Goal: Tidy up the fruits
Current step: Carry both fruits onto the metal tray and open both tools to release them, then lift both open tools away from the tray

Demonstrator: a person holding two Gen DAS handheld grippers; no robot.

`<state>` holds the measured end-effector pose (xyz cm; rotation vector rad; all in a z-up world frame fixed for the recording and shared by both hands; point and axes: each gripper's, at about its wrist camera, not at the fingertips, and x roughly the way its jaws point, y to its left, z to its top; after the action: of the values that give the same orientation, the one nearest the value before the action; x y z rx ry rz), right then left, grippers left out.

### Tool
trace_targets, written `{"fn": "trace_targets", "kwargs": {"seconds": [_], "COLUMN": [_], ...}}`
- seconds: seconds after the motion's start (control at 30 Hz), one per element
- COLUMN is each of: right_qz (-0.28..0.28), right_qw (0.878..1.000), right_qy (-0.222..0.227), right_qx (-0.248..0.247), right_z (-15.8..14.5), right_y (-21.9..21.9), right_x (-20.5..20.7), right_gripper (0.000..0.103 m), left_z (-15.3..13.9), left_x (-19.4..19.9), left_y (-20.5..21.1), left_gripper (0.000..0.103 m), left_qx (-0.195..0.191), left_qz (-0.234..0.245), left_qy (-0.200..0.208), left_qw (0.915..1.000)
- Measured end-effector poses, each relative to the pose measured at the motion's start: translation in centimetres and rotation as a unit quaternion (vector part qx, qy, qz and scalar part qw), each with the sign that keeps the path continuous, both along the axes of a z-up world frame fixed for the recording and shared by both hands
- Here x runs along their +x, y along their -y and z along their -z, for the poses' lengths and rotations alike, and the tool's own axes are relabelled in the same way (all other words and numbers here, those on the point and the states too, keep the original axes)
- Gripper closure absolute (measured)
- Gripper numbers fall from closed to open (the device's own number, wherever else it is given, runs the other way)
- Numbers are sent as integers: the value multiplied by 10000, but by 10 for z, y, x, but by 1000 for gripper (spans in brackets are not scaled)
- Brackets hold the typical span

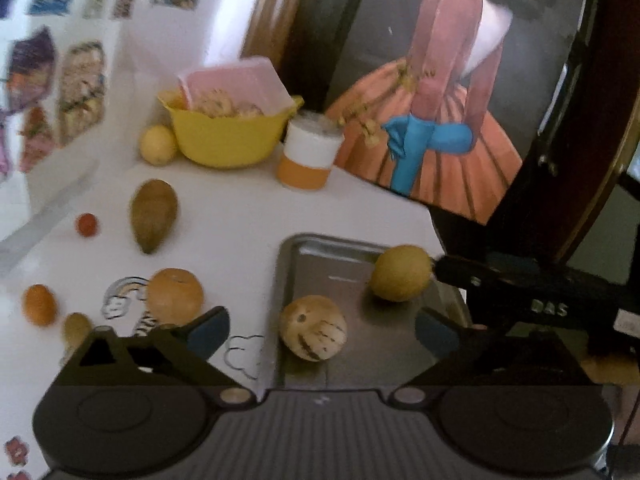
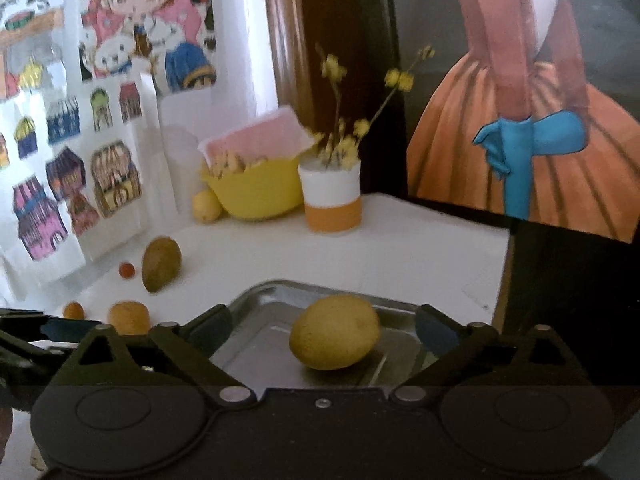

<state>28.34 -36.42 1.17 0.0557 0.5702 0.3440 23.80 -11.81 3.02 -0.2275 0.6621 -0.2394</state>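
The black two-finger left gripper with blue pads is spread wide, its jaws well apart and holding nothing. The matching black right gripper is likewise spread wide and grips nothing. In the left wrist view, the right gripper's black finger reaches in from the right edge.

Right gripper spread wide, yellow lemon between its fingers, lying in metal tray, white table

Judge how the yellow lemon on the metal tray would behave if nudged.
The lemon looks rounded and lies loose on the smooth metal tray, so it would probably roll or skid. The tray's raised rim should likely stop it. Its skin looks firm, not fragile.
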Motion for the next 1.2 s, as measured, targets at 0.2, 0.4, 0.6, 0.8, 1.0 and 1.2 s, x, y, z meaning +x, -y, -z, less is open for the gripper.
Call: {"fn": "trace_targets", "kwargs": {"seconds": [0.2, 0.4, 0.6, 0.8, 1.0, 1.2], "right_qz": [40, -41, -319, -610, -981, -1362], "right_qw": [9998, 9996, 9965, 9916, 9855, 9802], "right_qy": [168, -24, -483, -899, -1178, -1183], "right_qx": [-98, -281, -598, -702, -724, -814], "right_z": [-20, -26, -16, -8, -5, -6], "right_y": [-2, -17, -40, -67, -98, -136], "right_x": [-55, -118, -174, -211, -230, -227], "right_gripper": [1, 1, 1, 1, 1, 1], "left_z": [-14, -17, -3, 10, 16, 19], "left_x": [-40, -88, -128, -159, -180, -175], "left_y": [-15, -33, -57, -87, -117, -146], "left_gripper": [1, 0, 0, 0, 0, 0], "left_qx": [105, 227, 421, 552, 649, 664], "left_qz": [-167, -115, -63, -198, -356, -630], "left_qy": [173, 238, 22, -237, -395, -676], "left_qw": [9997, 9994, 9991, 9980, 9965, 9935]}}
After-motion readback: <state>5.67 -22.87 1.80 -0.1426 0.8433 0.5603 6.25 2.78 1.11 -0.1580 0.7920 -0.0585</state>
